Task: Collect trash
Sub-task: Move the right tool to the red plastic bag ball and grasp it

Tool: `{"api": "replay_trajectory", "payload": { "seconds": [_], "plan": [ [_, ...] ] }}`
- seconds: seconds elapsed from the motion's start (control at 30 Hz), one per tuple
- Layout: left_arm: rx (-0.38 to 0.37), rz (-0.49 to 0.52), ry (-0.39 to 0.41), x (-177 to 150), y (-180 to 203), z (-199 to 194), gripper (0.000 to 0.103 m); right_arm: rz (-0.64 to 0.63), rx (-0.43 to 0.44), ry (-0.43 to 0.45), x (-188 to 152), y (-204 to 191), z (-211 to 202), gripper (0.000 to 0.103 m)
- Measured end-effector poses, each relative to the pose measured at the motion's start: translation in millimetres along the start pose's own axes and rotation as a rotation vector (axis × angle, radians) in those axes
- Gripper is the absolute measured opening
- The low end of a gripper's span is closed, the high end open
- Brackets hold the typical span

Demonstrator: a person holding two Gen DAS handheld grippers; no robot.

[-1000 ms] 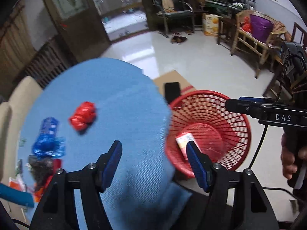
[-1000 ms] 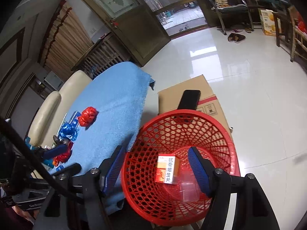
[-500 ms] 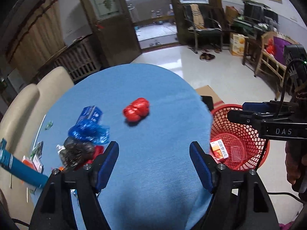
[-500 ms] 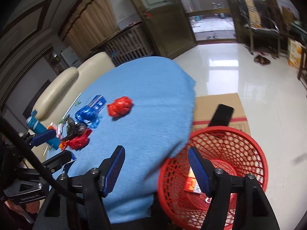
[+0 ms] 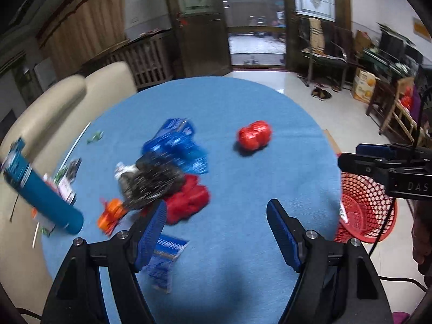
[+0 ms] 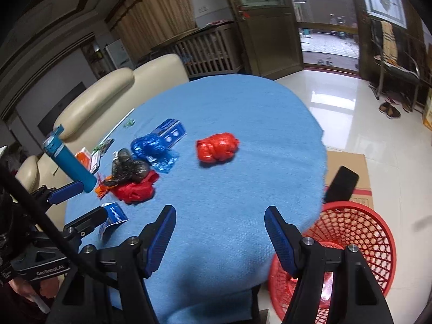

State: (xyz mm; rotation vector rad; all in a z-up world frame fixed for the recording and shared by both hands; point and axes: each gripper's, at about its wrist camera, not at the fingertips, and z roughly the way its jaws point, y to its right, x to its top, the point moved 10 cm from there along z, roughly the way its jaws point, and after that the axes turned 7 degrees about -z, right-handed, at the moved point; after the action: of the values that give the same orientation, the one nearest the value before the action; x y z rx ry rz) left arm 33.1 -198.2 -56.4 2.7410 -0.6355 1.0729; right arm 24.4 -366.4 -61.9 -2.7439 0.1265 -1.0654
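Both grippers have swung away from the red basket (image 6: 351,232) and now face the blue-clothed surface (image 5: 243,102); the left gripper (image 5: 216,232) and the right gripper (image 6: 220,232) each hang over its near edge with jaws spread wide and nothing between them. Beyond them, a red crumpled bag (image 6: 217,147) lies alone mid-surface, with a heap of blue wrappers (image 6: 156,145), a black bag (image 6: 129,167) and red plastic (image 6: 137,189) to its left, and the basket stands on the floor at the surface's right edge.
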Motion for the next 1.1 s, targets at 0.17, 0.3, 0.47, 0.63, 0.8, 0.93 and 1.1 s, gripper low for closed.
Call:
{"api": "replay_trajectory", "payload": {
  "seconds": [0.17, 0.3, 0.47, 0.63, 0.8, 0.93, 1.1],
  "plan": [
    [0.062, -0.121, -0.028, -20.7, -70.4, 4.7, 0.077, -0.046, 0.038, -0.027, 7.5, -34.1, 18.4, 0.072],
    [0.114, -0.228, -0.068, -46.0, -128.7, 7.7, 0.077, -0.085, 0.053, -0.051, 12.8, -56.8, 40.3, 0.072],
    [0.126, -0.331, -0.103, -73.8, -173.0, 10.7, 0.077, -0.024, 0.047, -0.093, 21.8, -51.6, 77.1, 0.072],
    [0.072, -0.354, -0.123, -79.9, -171.6, 21.4, 0.077, 0.091, 0.048, -0.121, 40.0, -30.0, 111.0, 0.072],
    [-0.061, -0.317, -0.15, -71.0, -135.1, 40.3, 0.078, 0.189, 0.066, -0.13, 56.9, -10.3, 132.1, 0.072],
    [-0.118, -0.284, -0.185, -65.7, -115.9, 63.0, 0.08, 0.319, 0.094, -0.15, 65.9, 10.7, 148.7, 0.072],
    [-0.168, -0.329, -0.249, -67.1, -114.1, 90.0, 0.08, 0.473, 0.094, -0.182, 70.1, 33.0, 171.4, 0.072]
  ]
}}
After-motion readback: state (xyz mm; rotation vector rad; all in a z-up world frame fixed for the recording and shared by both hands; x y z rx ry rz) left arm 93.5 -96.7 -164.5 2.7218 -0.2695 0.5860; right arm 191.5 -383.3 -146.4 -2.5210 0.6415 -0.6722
